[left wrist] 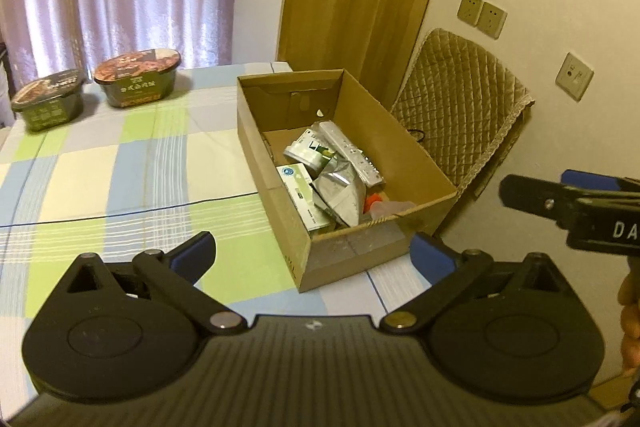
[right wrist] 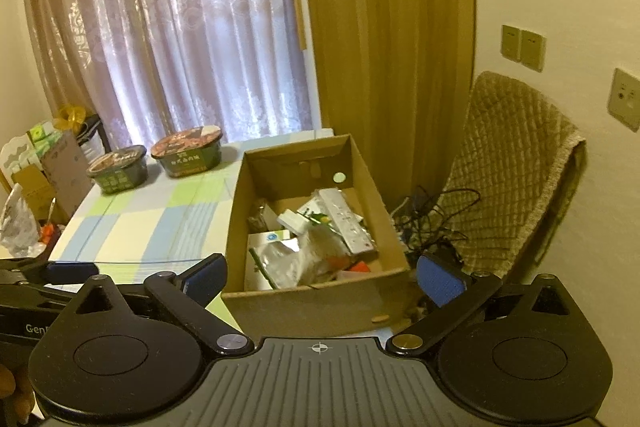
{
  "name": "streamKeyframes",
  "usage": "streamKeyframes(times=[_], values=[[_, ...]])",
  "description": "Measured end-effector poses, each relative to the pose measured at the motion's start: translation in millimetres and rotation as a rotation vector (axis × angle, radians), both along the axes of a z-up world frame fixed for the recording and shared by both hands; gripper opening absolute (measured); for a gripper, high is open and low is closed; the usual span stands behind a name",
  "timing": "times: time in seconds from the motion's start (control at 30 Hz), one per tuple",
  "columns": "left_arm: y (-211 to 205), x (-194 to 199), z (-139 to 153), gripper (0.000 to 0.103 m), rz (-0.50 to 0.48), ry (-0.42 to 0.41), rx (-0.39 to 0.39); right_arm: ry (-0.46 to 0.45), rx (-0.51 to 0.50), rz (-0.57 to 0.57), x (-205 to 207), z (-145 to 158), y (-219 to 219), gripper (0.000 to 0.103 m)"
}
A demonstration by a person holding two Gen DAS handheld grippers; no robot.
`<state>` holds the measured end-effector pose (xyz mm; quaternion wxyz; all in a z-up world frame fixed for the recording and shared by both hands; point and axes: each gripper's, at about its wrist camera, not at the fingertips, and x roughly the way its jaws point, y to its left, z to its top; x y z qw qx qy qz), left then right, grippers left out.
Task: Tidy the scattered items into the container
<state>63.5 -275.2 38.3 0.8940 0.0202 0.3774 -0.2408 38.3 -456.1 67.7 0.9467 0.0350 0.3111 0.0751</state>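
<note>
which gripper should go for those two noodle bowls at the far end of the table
Left, probably. The noodle bowls sit left of the cardboard box, on the left gripper's side. The right gripper faces the box. Both are open and empty.

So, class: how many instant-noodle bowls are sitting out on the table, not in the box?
2. The dark-lidded bowl sits at the table's far left corner; the brown-lidded bowl stands just right of it. The cardboard box may hide others under its contents.

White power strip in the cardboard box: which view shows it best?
The left wrist view: the white power strip lies nearly unobstructed atop the clutter in the cardboard box, its length visible. The right wrist view shows the strip too, but smaller and more foreshortened.
</note>
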Motion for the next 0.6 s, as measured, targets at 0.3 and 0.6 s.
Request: streamKeyframes(times=[0.3, 0.6], values=[[6.9, -26.6, 11.3, 0.102, 0.052, 0.008, -0.003, -0.001, -0.016, -0.018, -29.9, 15.6, -3.6, 0.103], [17.2, -37.4, 12.5, 0.102, 0.076, 0.029, -0.023, -0.009, -0.025, -0.011, -46.0, 18.8, 5.7, 0.103]])
